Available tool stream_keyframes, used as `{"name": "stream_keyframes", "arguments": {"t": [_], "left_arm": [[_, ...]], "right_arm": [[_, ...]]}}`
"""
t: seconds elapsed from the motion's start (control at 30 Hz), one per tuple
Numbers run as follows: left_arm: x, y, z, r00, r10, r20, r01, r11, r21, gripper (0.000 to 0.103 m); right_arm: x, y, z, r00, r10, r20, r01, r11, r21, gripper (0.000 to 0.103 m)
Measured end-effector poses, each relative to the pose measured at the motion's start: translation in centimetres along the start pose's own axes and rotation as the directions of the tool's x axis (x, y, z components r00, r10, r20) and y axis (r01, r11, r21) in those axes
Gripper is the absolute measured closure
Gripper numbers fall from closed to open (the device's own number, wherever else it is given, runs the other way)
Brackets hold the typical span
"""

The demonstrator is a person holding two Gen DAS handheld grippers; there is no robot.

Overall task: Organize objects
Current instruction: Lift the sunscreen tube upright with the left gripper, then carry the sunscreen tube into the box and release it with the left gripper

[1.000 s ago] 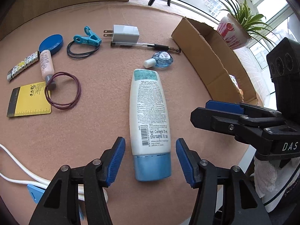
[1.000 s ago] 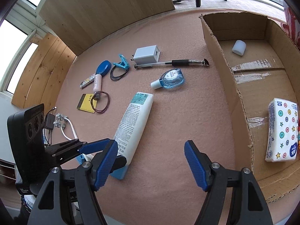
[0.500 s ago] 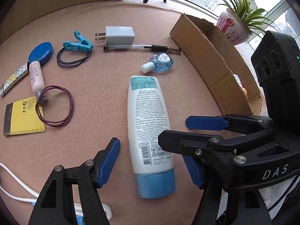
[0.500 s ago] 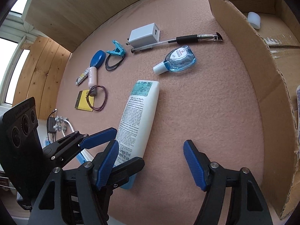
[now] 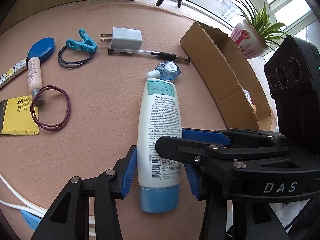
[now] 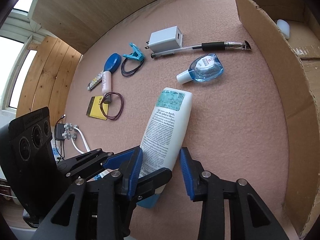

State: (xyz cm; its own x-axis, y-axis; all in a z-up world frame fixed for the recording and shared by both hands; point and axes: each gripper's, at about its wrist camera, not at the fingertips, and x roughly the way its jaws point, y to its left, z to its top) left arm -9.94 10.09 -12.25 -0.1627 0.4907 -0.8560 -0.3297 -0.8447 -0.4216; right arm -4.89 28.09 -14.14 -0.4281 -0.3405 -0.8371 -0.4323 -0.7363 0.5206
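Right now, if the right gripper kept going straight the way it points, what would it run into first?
The right gripper already straddles the lotion tube, so it would slide along the tube body first. Past the tube's end, the small blue clear bottle looks next in line, though depth is hard to judge.

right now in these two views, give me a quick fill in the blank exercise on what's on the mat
1. The lotion tube has a ___ cap.
2. The pen lies beside the white ___.
3. The purple hair ties partly overlap the ___ card.
4. The left gripper has its fingers on either side of the ___.

Missing words: blue; charger; yellow; lotion tube
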Motion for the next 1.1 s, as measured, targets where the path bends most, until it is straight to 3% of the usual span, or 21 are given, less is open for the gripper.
{"name": "stream_keyframes", "arguments": {"t": [0.27,0.57,0.8,1.1], "left_arm": [[-1.7,-3.7,2.3,0.997,-0.005,0.08,0.0,0.998,0.058,0.054],[-1.7,-9.9,6.6,0.987,-0.031,0.157,0.01,0.991,0.137,0.055],[-1.5,-14.6,8.3,0.984,-0.069,0.167,0.034,0.979,0.202,0.055],[2.4,-19.8,11.1,0.984,-0.115,0.136,0.076,0.962,0.263,0.054]], "right_arm": [[-4.3,0.2,0.8,0.994,-0.007,0.113,0.01,1.0,-0.027,0.071],[-10.5,-2.0,2.0,0.969,-0.016,0.247,0.015,1.0,0.005,0.071],[-14.3,-4.2,2.3,0.947,-0.037,0.318,0.028,0.999,0.034,0.071],[-17.8,-8.6,2.8,0.925,-0.085,0.37,0.047,0.993,0.11,0.071]]}}
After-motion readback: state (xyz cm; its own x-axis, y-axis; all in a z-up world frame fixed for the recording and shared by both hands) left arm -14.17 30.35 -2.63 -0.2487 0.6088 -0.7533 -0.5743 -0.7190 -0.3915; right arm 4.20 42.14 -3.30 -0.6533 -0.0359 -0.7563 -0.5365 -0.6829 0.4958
